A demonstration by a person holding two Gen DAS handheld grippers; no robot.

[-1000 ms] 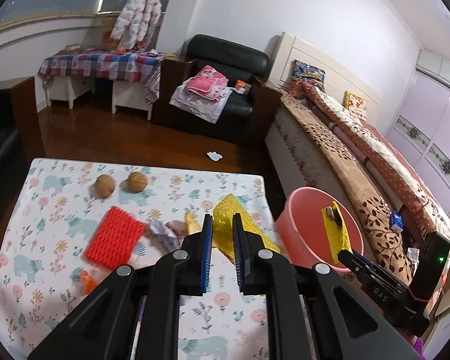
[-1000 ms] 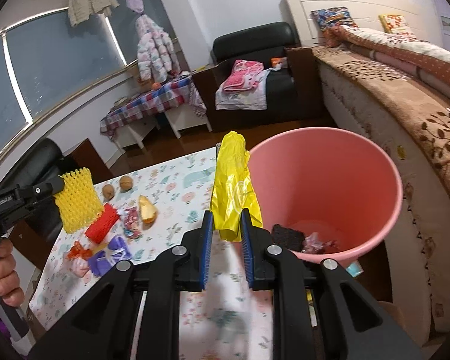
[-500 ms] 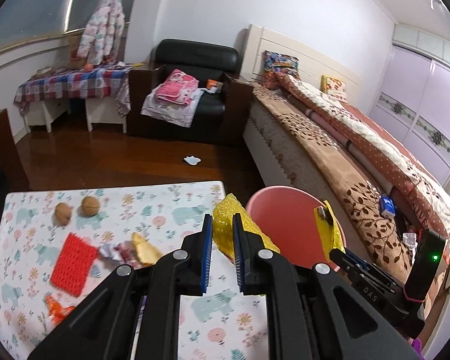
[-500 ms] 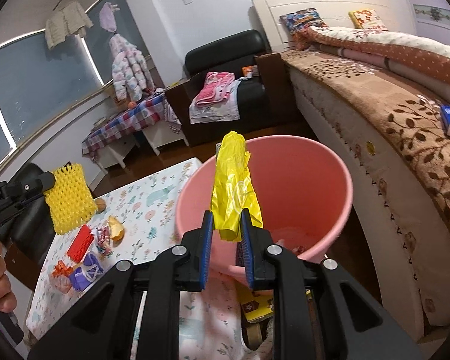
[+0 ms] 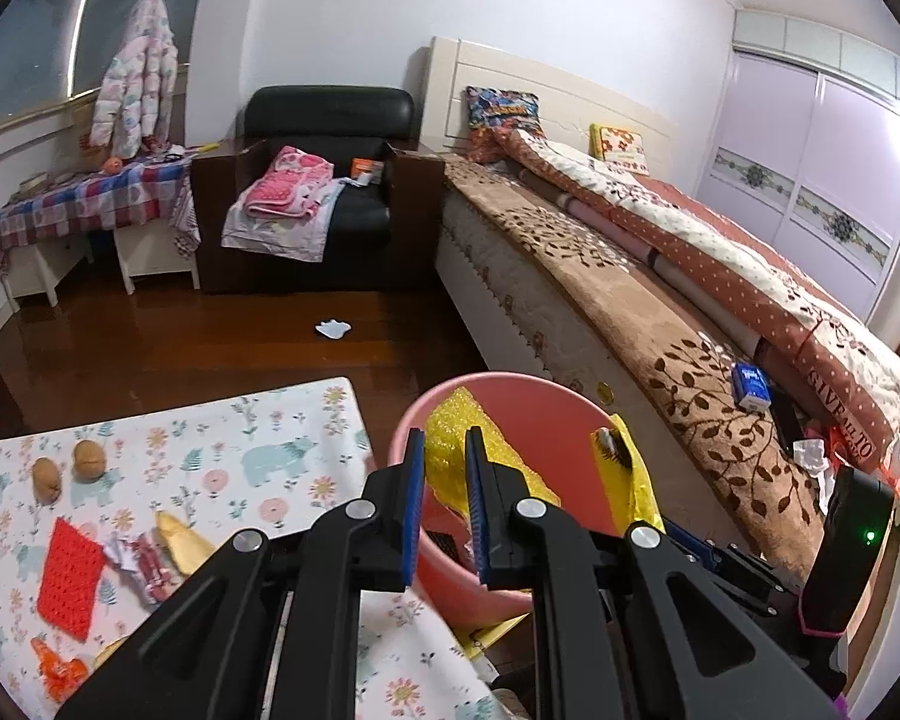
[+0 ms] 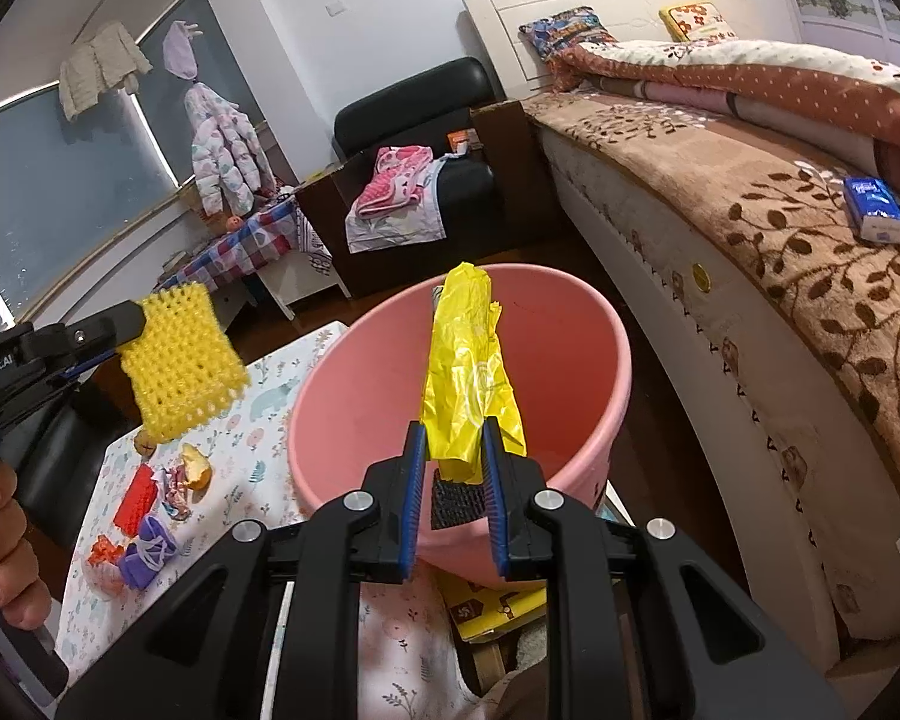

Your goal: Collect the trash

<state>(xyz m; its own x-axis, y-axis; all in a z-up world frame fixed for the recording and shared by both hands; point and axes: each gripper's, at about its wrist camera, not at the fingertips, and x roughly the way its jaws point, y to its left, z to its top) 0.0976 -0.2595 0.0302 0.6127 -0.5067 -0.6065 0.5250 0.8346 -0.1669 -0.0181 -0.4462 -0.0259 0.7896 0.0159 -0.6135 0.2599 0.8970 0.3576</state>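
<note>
A pink bucket stands beside the floral-cloth table. My left gripper is shut on a yellow foam net, held over the bucket's near rim. My right gripper is shut on a yellow plastic bag, held above the bucket's opening. Dark and pink scraps lie at the bucket's bottom.
On the table lie a red foam net, two walnuts, crumpled wrappers, a yellow peel, orange scraps and a purple piece. A bed runs along the right; a black armchair stands behind.
Both grippers have moved right from over the table to over the bucket, each still holding its item. The table's trash has slid to the left of both views.
</note>
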